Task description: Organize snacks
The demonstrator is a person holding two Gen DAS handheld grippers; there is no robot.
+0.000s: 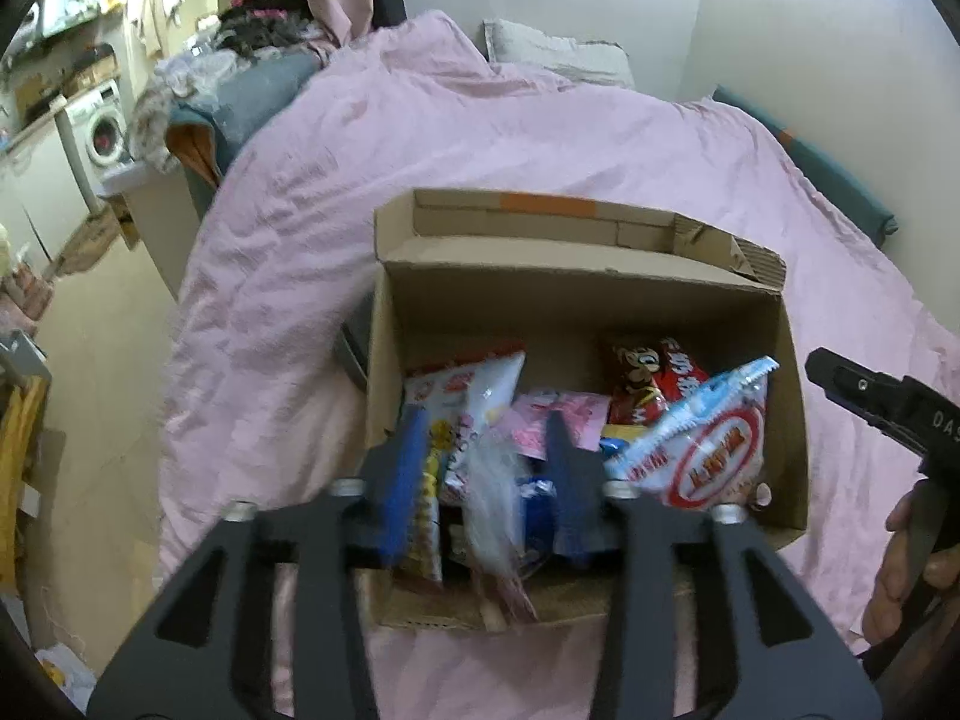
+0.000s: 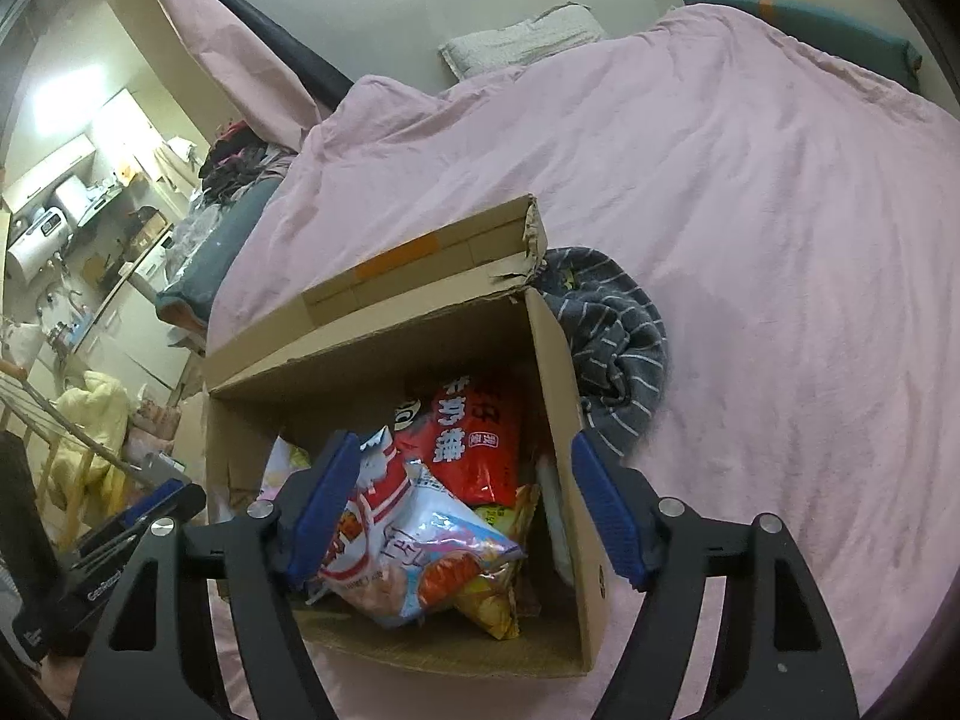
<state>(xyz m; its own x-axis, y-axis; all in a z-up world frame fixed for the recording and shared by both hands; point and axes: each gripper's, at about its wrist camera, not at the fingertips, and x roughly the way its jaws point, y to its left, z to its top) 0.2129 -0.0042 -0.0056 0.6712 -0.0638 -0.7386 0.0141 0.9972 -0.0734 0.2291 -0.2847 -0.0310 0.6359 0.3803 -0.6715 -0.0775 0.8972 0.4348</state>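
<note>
While the cardboard box (image 1: 588, 300) sits open on the pink bed cover (image 1: 540, 138), much of what lies in it is hard to make out: a white packet (image 1: 492, 498) between the blue pads of the left gripper (image 1: 489, 468) is smeared by blur, and I cannot tell whether the pads press on it, though the jaws stand partly apart. Other packets beneath it are covered and cannot be counted. Along the box's right side, a red and brown packet (image 1: 654, 378) with a cartoon face is half hidden behind a blue and white bag (image 1: 714, 456) whose red oval label is too skewed to read.

From the right wrist view, the right gripper (image 2: 465, 510) stands wide apart over the box (image 2: 372, 336), one pad just beside a blue, white and red bag (image 2: 414, 546), the other outside the box wall, neither clamping anything. One red bag (image 2: 474, 444) with large white characters leans behind, and one yellow bag (image 2: 492, 606) pokes out below. A striped grey cloth (image 2: 612, 348) lies bunched against the box. The box's far flap carries an orange strip.
</note>
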